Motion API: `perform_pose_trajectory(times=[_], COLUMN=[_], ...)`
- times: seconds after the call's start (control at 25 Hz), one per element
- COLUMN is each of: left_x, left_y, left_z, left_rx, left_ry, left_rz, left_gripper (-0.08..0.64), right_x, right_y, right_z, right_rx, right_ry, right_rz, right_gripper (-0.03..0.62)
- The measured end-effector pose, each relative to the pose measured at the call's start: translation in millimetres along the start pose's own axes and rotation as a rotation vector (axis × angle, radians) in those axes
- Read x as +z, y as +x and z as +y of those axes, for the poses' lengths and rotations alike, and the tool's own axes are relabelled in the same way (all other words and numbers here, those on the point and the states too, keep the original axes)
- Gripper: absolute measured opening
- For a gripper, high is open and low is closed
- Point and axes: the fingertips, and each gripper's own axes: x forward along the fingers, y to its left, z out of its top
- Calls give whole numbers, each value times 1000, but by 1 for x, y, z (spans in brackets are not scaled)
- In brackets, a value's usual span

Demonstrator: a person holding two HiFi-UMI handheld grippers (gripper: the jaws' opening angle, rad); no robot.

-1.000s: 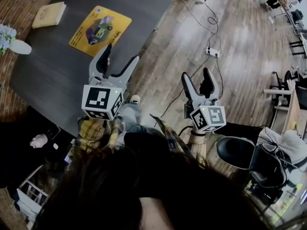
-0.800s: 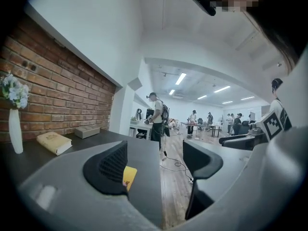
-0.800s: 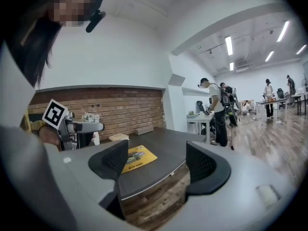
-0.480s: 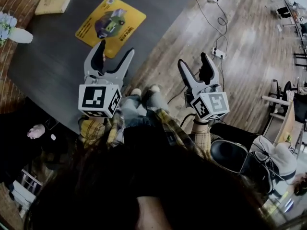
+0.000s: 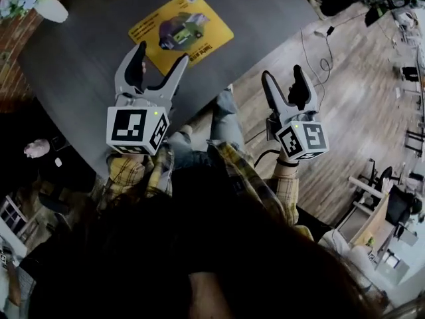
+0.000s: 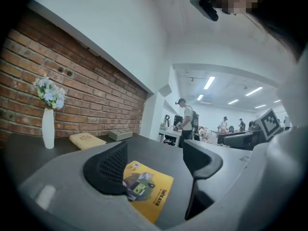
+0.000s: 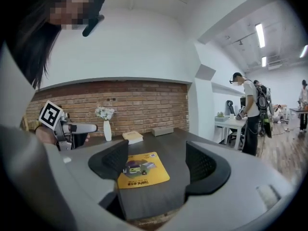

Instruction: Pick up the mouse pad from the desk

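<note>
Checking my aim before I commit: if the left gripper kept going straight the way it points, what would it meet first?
Most likely the yellow mouse pad, lying flat on the desk right between the left gripper's open jaws. Height over the desk is unclear, so it might pass above.

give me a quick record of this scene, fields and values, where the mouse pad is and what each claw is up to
surface: dark grey desk
target: yellow mouse pad, lying flat on the desk, nothing touching it
left claw: open, empty, over the desk and aimed at the pad
right claw: open, empty, held off the desk's edge over the wooden floor
other items: white vase with flowers, yellow book, grey box, all at the desk's far end
task state: pad not yet picked up
</note>
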Motion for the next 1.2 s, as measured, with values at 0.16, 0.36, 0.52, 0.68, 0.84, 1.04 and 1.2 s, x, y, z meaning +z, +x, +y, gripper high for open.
perform_pose_trajectory(times=[0.16,0.36,0.52,0.68,0.84,1.04,1.2], left_x=[-1,2,12,18,22,17,17], left_y=[12,42,66,81,83,75,70], left_z=[23,37,42,43,41,43,45], left_rx=[163,324,493,620,712,804,827], left_ry=[-12,-25,-41,-39,-36,-48,-51], left_rz=[-15,-15,-44,-50,-49,-44,-50], left_gripper=[356,356,356,356,356,356,356], right_x=[3,16,38,48,47,40,35], right_y=[62,127,183,223,244,262,265], right_z=[-11,-33,-49,-55,-54,-34,-17], right_rx=[160,318,491,634,741,854,905], right_ry=[-20,-42,-79,-90,-96,-104,-115], right_rz=[17,36,42,46,59,82,93], right_gripper=[353,353,353,353,353,353,353])
